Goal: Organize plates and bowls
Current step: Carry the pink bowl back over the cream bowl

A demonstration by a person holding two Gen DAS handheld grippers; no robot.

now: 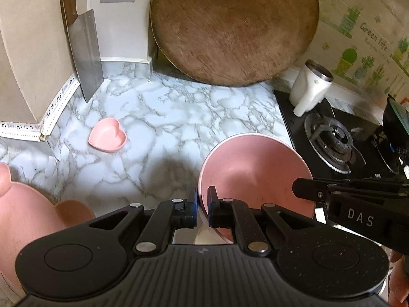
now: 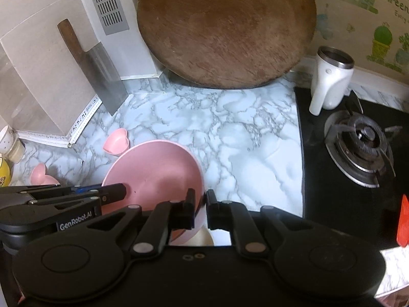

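Left to right: cleaver (image 1: pixel 85 56) leans on the wall at far left, big pink dish (image 1: pixel 23 220) sits at the left edge of the left view, only partly in frame, looks empty. Small heart dish (image 1: pixel 108 135) sits alone on the marble counter (image 1: pixel 179 117), empty; a 2nd heart dish (image 2: pixel 41 174) shows in the right view, contents hidden. Mid frame: pink bowl (image 1: pixel 253 171) is off the counter, tilted, open side toward the cameras, held by both tools. Left hand-held gripper (image 1: pixel 202 206) is clenched on the bowl's left rim, rim pinched between the pads. Right hand-held gripper (image 2: pixel 202 206) is clenched on the opposite rim, same pinch. Bowl is empty, nothing to spill. Something pale sits under it, too hidden to identify. Handling guess: light, stiff, smooth matte plastic or similar, so thin-rim pinches can slip or let it pivot; 2 opposed rim grips are the right hold, keep both squeezing evenly and don't twist against each other. Probably not brittle, but a drop would knock the heart dishes about. Behind: round wooden board (image 1: pixel 234 25) leans on the wall. Right: white mug (image 1: pixel 309 87) on the edge of the black hob (image 1: pixel 329 138), burner bare, clear of the bowl.
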